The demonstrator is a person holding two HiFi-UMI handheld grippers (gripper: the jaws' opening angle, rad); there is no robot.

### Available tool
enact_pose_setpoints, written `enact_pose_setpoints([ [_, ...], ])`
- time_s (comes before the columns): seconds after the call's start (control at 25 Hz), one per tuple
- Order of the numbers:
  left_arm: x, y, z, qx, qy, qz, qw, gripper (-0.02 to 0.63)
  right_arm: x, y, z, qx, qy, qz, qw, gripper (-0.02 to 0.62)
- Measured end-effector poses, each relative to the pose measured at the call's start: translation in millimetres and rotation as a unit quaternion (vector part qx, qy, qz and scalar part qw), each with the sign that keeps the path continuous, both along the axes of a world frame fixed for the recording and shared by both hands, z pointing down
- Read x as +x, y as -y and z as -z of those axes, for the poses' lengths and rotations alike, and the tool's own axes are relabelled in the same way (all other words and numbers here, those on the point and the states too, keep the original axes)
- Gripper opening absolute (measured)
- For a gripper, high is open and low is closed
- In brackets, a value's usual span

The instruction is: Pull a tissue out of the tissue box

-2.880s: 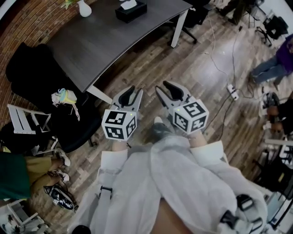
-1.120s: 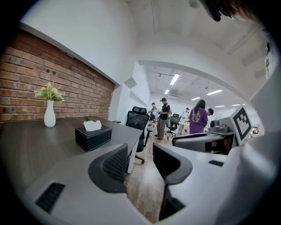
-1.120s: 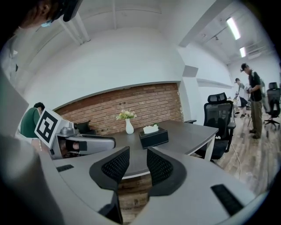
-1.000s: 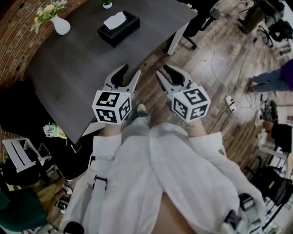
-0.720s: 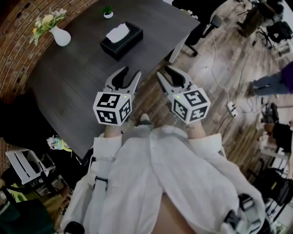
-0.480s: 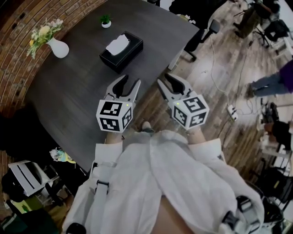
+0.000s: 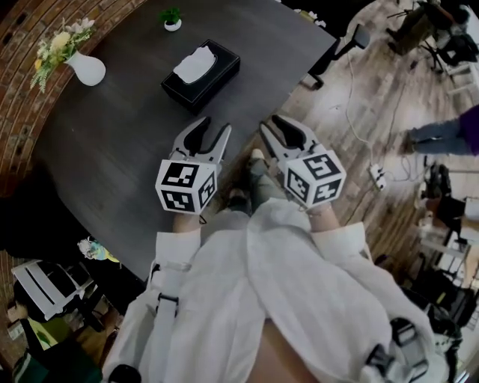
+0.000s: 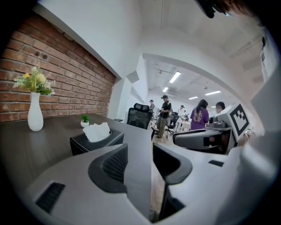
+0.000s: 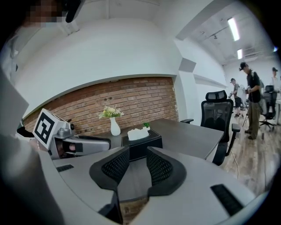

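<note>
Both tools have drawn up to the dark surface, which lay well ahead of them in the earlier frames.
Left tool hangs over the near edge of the surface, its jaws spread with nothing between them; right tool sits beside it at about that same edge, by the wooden floor, its jaws likewise spread and empty. The black tissue box stands on the surface ahead of both tools, apart from them, with a white tissue rising from its top. Bare surface lies between box and tools. A white vase and a small potted plant stand farther back, well apart from the box.
</note>
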State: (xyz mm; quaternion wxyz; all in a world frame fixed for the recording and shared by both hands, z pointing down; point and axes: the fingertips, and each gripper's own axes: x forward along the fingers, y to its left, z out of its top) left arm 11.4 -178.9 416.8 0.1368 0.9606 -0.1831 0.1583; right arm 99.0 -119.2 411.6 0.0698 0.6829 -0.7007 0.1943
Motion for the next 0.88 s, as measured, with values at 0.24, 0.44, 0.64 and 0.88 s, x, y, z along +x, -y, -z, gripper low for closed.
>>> enact_pose_setpoints([
  [0.24, -2, 41, -3, 0.002, 0.006, 0.047, 0.9989, 0.161, 10, 46, 0, 0.005, 0.003, 0.038, 0.999, 0.117],
  [0.44, 10, 80, -4, 0.002, 0.011, 0.081, 0.9966, 0.163, 22, 102, 5, 0.015, 0.002, 0.085, 0.996, 0.117],
  [0.64, 26, 123, 8, 0.013, 0.015, 0.117, 0.9929, 0.163, 33, 156, 15, 0.019, -0.001, 0.141, 0.990, 0.117],
  [0.88, 32, 160, 15, 0.015, 0.016, 0.165, 0.9861, 0.163, 43, 204, 23, 0.025, -0.004, 0.197, 0.980, 0.117],
])
